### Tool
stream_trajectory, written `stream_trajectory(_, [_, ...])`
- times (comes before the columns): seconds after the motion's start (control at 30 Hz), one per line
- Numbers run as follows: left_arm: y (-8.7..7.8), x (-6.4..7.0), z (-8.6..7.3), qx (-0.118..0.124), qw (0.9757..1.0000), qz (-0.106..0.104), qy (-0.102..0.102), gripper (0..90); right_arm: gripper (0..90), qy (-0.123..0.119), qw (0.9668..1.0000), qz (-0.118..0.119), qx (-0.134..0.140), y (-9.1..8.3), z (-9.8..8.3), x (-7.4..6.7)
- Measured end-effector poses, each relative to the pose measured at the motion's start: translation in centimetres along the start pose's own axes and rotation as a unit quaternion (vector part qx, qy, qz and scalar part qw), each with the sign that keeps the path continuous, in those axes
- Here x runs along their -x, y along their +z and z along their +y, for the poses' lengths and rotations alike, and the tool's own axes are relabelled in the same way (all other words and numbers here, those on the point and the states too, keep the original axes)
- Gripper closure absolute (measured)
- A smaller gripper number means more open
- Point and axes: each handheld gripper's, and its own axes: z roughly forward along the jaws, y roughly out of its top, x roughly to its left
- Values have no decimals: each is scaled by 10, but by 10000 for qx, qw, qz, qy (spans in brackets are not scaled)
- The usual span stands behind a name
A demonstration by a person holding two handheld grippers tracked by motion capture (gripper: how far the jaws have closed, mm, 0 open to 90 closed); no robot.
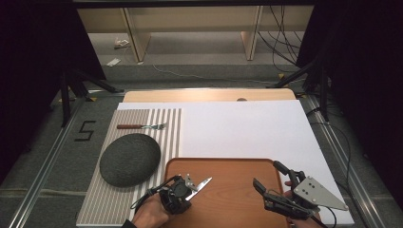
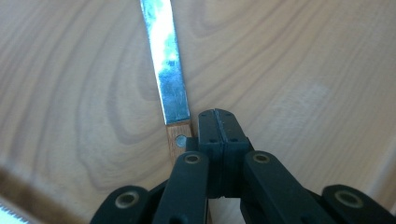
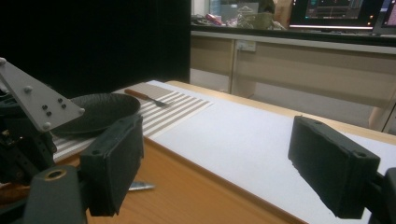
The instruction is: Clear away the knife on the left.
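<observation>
Over the tray (image 1: pixel 247 166), the left gripper (image 2: pixel 218 122) was closed beside the knife (image 2: pixel 168 79); the right gripper (image 3: pixel 219 163) stood wide open, empty.

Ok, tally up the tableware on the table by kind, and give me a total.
Knife: 1
Fork: 1
Dark plate: 1
Wooden tray: 1
Striped placemat: 1
Total: 5

White mat (image 1: pixel 247 128) open, dark plate (image 1: pixel 129 159) blocks left
</observation>
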Motion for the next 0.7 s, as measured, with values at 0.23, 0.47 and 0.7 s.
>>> stream_trajectory(0.23, [-1, -8, 2, 110, 9998, 138, -115, 895, 192, 0, 10000, 2, -11, 0, 0, 0])
stream_trajectory(0.47, [-3, -22, 0, 184, 9986, 368, -330, 895, 192, -26, 10000, 9, -20, 0, 0, 0])
stream_trajectory(0.7, [-4, -31, -2, 194, 9976, 452, -488, 896, 192, -26, 10000, 10, -21, 0, 0, 0])
